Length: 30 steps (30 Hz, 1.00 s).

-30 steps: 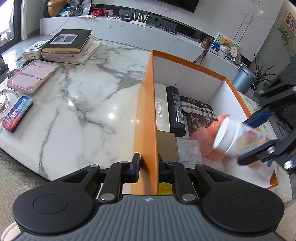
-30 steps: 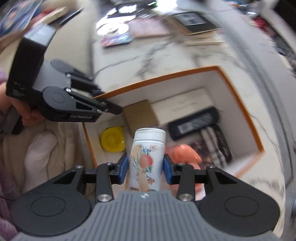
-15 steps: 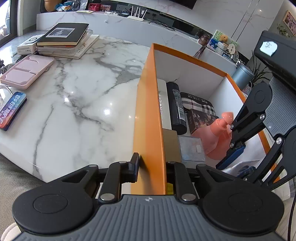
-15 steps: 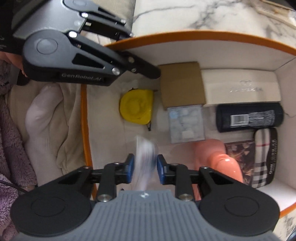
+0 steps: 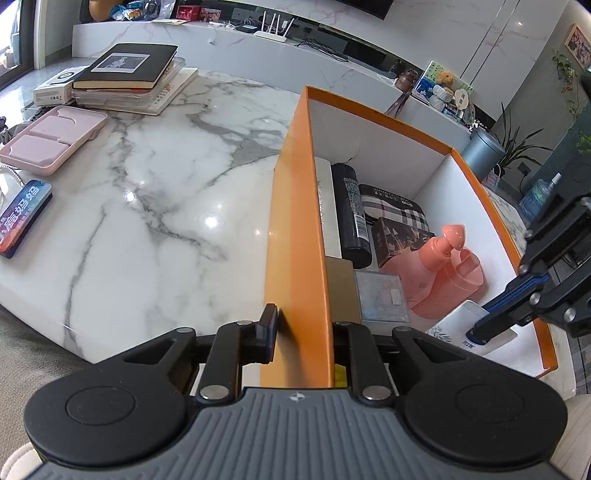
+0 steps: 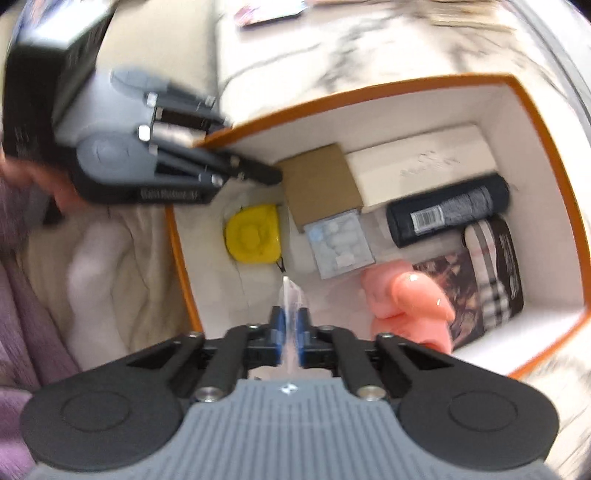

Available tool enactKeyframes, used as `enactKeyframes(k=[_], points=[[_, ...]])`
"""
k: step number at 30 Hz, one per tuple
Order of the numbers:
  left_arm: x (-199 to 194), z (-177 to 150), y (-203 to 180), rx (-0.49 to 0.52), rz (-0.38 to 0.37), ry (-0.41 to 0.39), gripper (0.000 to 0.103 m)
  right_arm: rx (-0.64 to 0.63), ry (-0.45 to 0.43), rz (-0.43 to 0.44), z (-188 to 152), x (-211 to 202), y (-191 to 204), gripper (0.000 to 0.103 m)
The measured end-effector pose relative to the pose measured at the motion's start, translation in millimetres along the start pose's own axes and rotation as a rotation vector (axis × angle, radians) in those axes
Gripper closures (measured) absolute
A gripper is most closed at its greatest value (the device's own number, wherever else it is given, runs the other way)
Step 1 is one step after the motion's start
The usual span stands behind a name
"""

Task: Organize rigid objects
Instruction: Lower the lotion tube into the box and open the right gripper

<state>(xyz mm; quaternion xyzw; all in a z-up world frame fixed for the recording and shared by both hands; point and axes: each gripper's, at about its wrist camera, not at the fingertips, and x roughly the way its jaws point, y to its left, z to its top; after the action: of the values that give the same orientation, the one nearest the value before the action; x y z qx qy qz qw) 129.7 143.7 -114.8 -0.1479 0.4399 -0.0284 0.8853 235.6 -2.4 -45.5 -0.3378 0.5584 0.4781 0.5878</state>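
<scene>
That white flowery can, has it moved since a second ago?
Yes. The white can has gone from above the orange box's rim down onto its floor, beside the pink bottle.

Home living room: marble table [image 5: 155,206], router [image 5: 275,31], houseplant [image 5: 517,144].

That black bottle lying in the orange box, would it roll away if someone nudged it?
Probably not far. The black bottle is round and lies on its side, so it would tend to roll, but the white case and plaid box flank it closely. Its smooth surface may be a little slippery. It looks rigid; its weight can't be judged.
</scene>
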Motion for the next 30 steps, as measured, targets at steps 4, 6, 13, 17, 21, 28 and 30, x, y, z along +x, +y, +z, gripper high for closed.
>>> enactKeyframes(k=[4,6,13,17,21,28,30], points=[[0,0,0,-0.001,0.000,0.001,0.082,0.189,-0.101,-0.008,-8,-2,1,0.103],[0,0,0,-0.001,-0.001,0.001,0.082,0.285,-0.146,0.009,-13,-6,-1,0.103],[0,0,0,-0.001,-0.002,0.000,0.082,0.583,-0.184,-0.044,-42,-3,-17,0.102],[0,0,-1,0.003,0.000,0.000,0.082,0.564,-0.086,-0.197,-38,8,-9,0.096],[0,0,-2,0.006,0.002,0.001,0.082,0.500,-0.028,-0.304,-32,13,1,0.094],[-6,2,-9,0.049,0.028,-0.012,0.083,0.503,0.021,-0.369,-45,20,-3,0.094],[-15,5,-12,0.063,0.027,-0.043,0.083,0.514,0.002,-0.379,-49,17,-2,0.095]])
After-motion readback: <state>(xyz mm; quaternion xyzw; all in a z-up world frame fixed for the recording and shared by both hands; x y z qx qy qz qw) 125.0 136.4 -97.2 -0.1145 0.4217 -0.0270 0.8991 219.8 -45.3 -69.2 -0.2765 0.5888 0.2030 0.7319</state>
